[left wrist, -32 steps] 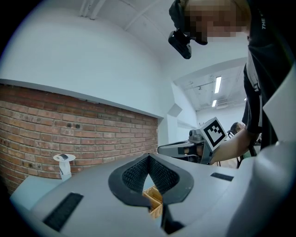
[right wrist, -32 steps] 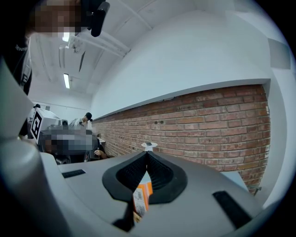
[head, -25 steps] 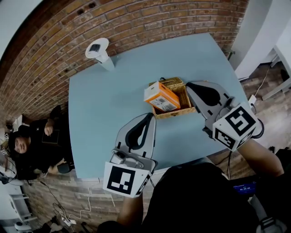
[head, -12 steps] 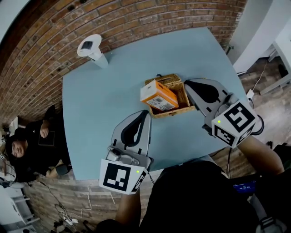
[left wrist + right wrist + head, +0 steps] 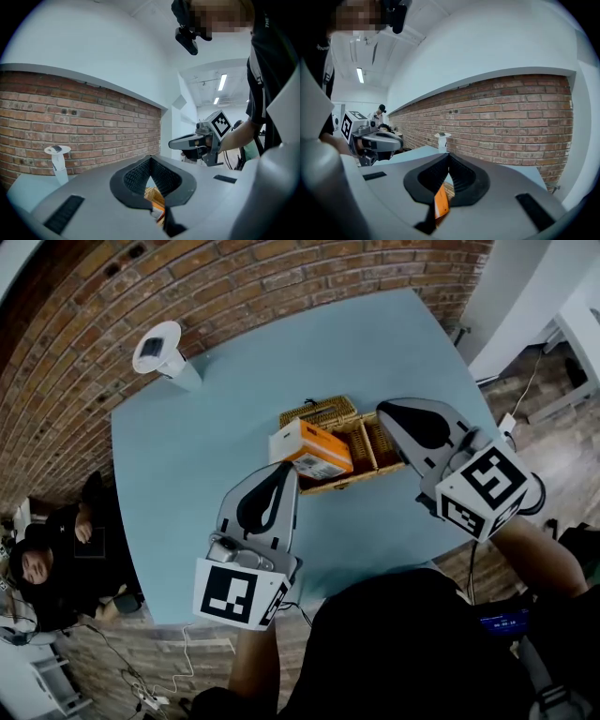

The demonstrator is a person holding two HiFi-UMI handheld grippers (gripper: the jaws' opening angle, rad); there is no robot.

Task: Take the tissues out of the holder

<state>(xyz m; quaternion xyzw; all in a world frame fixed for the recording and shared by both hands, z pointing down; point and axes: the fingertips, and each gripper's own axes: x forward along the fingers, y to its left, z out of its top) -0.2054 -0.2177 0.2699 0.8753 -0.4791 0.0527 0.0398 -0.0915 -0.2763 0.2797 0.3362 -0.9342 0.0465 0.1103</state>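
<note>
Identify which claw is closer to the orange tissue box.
The left claw: its tip is right beside the orange tissue box; the right claw sits at the far end of the wicker holder.

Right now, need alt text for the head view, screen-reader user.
Seen from above, two handheld grippers, the left gripper and the right gripper, fingers closed, flank a wicker holder on a light-blue table. An orange tissue pack lies tilted at the holder's end nearer the left gripper. A white stand sits at the table's far corner, beside a brick wall.

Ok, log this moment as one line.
left gripper: shut, empty | right gripper: shut, empty | orange tissue box: in woven wicker basket
</note>
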